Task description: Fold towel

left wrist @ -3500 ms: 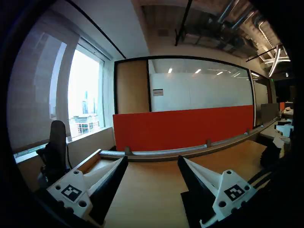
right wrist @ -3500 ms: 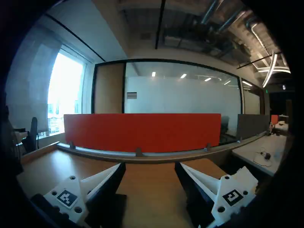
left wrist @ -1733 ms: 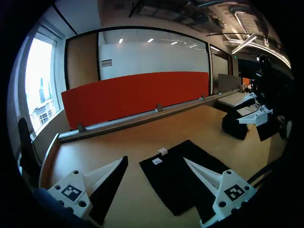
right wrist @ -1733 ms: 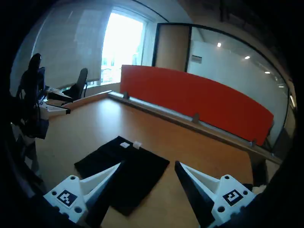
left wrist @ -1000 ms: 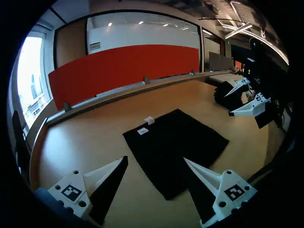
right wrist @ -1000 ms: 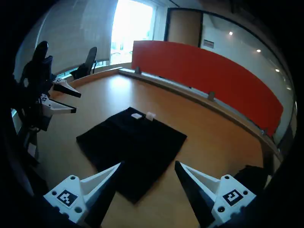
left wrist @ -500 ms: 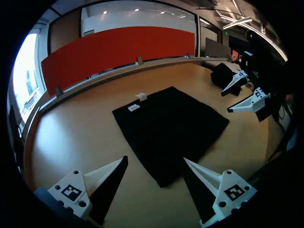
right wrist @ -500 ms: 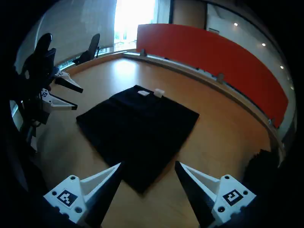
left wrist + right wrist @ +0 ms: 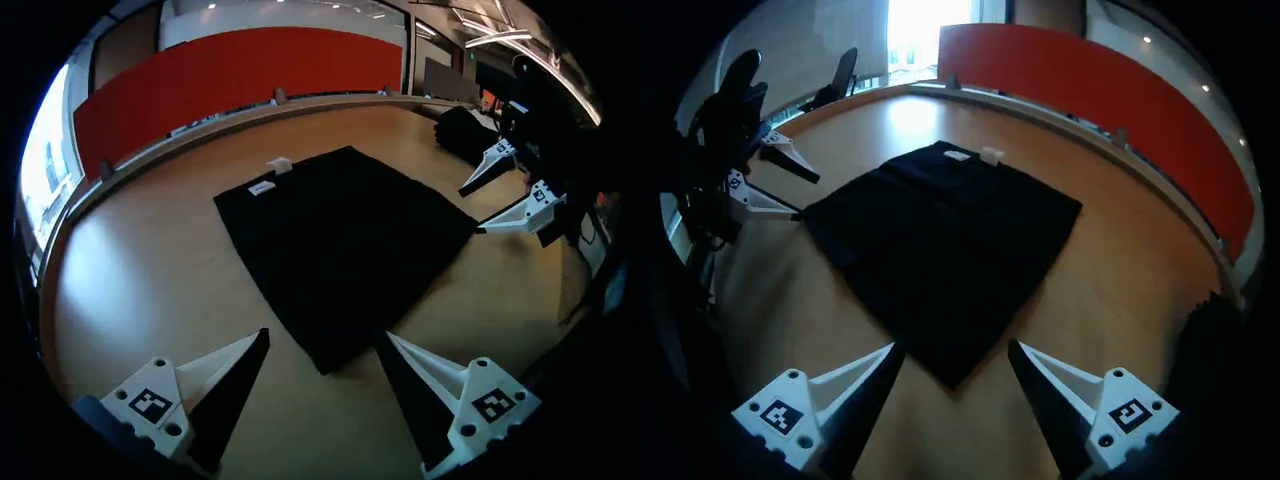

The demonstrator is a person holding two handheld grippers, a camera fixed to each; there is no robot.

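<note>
A black towel (image 9: 344, 240) lies flat and spread out on the wooden table (image 9: 144, 264), with two small white tags (image 9: 260, 188) at its far edge. My left gripper (image 9: 320, 334) is open just above the towel's near corner. My right gripper (image 9: 470, 212) shows at the right, open, its lower fingertip at the towel's right corner. In the right gripper view the towel (image 9: 944, 240) spreads ahead, and my right gripper (image 9: 954, 346) stands open over a corner. The left gripper (image 9: 809, 198) is open at the towel's left corner there.
A red divider panel (image 9: 240, 72) runs along the table's far edge. A dark heap (image 9: 460, 132) sits on the table beyond the right gripper, also seen as a dark heap (image 9: 1212, 336) at the right. Office chairs (image 9: 840, 80) stand by the bright window.
Both grippers have tipped down and come closer to the towel, which now looks larger in each view. Both stay open. The towel lies as before.
</note>
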